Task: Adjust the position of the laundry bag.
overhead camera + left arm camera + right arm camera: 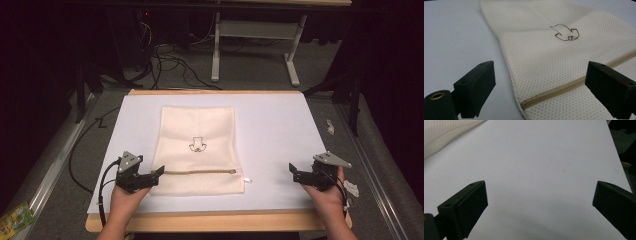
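A cream mesh bag [198,150] lies flat mid-counter, its zipper [200,171] towards the near edge. The left tool [156,173] gapes empty at the bag's near-left corner; the right tool [294,171] gapes empty, well apart. A shallow pinch might slip off the thin mesh.

Desk right half: bare white desk [280,130], open passage.
Desk centre-left: flat mesh bag [197,145], low obstacle.
Left gripper [156,175]: fingers straddle the bag's zipper corner.
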{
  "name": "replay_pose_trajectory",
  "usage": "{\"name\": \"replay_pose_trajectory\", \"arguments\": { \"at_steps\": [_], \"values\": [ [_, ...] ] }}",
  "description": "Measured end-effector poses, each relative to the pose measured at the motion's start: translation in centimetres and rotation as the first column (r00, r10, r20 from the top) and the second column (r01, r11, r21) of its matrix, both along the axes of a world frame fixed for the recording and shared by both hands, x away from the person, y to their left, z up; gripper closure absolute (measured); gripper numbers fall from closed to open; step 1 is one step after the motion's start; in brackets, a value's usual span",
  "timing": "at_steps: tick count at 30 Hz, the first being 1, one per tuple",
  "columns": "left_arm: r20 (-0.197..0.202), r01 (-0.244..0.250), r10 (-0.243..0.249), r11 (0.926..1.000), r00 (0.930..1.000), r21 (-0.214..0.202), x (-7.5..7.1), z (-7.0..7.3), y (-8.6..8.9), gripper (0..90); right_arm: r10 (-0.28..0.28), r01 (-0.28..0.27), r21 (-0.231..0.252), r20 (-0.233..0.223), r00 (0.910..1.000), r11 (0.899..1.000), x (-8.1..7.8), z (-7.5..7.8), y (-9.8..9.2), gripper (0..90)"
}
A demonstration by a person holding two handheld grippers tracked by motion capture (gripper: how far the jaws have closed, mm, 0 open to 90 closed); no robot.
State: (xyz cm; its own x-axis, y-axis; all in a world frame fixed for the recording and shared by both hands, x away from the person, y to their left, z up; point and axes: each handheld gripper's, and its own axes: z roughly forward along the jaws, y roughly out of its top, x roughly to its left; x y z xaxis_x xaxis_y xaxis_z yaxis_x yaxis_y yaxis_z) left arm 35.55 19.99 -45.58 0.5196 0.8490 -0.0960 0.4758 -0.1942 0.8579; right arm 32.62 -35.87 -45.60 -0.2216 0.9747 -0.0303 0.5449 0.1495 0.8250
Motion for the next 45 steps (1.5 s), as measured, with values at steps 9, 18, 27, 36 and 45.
{"name": "replay_pose_trajectory", "arguments": {
  "at_steps": [9, 18, 27, 36, 45],
  "values": [
    [0.003, 0.05, -0.05, 0.9988, 0.9988, -0.005, -0.1, 0.2, 0.3, 21.6, 0.014, -0.019, 0.082, 0.056, 0.9983, 0.996, -0.7, 0.5, -0.6, 0.0],
    [-0.029, 0.076, -0.077, 0.9967, 0.9966, -0.028, 0.2, 0.4, 0.0, 32.2, 0.149, -0.15, 0.033, 0.035, 0.9883, 0.988, 2.6, 1.5, 6.5, 5.4],
    [-0.066, 0.12, -0.12, 0.9927, 0.9906, -0.011, 0.1, 0.3, -0.4, 42.1, 0.251, -0.244, 0.101, -0.06, 0.9661, 0.964, 9.8, 1.1, 14.7, 23.7],
    [-0.09, 0.133, -0.132, 0.991, 0.9872, 0.012, 0.0, -0.3, -0.3, 43.2, 0.237, -0.221, 0.107, -0.172, 0.956, 0.969, 14.5, -0.9, 18.9, 44.6],
    [-0.087, 0.114, -0.116, 0.9931, 0.9894, -0.027, -0.2, -0.6, -0.1, 43.1, 0.299, -0.28, 0.114, -0.213, 0.9302, 0.953, 14.4, -1.8, 18.7, 88.3]
  ]
}}
